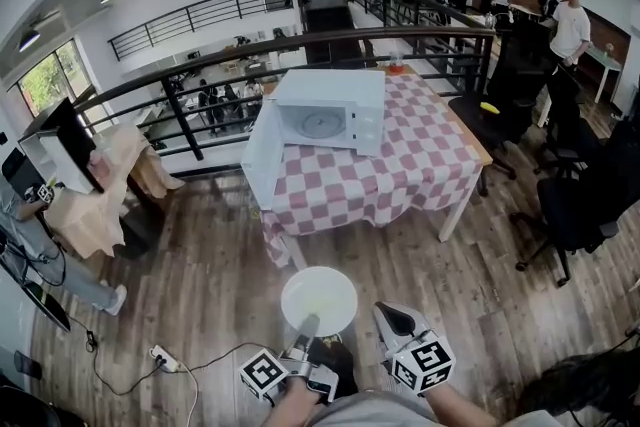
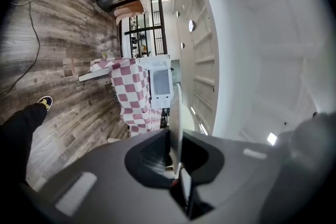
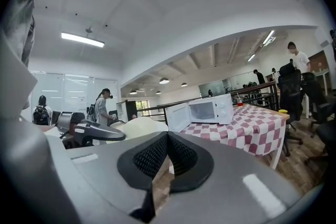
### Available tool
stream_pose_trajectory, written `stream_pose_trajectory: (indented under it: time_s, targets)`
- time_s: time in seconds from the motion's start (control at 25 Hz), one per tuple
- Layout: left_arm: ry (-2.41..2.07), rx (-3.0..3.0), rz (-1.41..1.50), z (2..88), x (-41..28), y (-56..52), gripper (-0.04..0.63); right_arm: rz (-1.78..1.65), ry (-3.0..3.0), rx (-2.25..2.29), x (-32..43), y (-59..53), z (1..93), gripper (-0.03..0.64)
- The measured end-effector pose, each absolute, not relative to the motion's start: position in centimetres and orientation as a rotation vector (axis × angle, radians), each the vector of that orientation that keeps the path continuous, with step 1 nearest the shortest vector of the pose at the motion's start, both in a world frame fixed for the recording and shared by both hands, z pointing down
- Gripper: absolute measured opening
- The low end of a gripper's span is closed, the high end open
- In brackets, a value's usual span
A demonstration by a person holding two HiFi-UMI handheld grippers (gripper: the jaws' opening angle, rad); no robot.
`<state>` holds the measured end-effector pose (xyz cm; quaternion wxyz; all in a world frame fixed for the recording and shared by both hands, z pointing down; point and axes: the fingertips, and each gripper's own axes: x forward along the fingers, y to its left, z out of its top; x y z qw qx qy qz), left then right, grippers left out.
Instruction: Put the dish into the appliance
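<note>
- The left tongs [image 1: 307,325] are clamped on the near rim of the white plate [image 1: 319,300]. The plate juts out roughly flat over the wooden floor [image 1: 200,285], well short of the bench [image 1: 400,170].
- The grip takes only one edge, so a jolt could likely make the plate sag, twist or slide out and drop to the floor.
- The right tongs [image 1: 392,317] are closed together with nothing between them. They sit just beside the plate without touching it, so the far rim has no support.
- The microwave [image 1: 330,110] stands on the checked cloth. Its door [image 1: 262,155] is swung open to the left, past the bench's edge.
- An approach from that side risks knocking the door with the plate or an arm. An off-centre entry could clip the frame of the opening.
- Whether the plate fits the cavity with room to spare cannot be told from here.
- The floor between the person and the bench is open.
- A power strip [image 1: 163,358] with its cable lies to the left, a trip risk only if the path drifts that way.
- The office chairs [image 1: 575,205] stand well apart on the right.
- A railing [image 1: 200,85] runs behind the bench.
</note>
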<state>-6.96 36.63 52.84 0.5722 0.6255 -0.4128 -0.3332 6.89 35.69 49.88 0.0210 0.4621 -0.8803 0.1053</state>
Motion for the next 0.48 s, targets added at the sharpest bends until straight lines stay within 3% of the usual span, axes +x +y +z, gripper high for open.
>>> stream_pose_trajectory:
  time_s: [0.48]
  targets:
    - [-0.979,1.461,-0.773,53.5,-7.2,26.4,0.026,0.307,-2.715,1.411,6.2,25.5,50.4,-0.002]
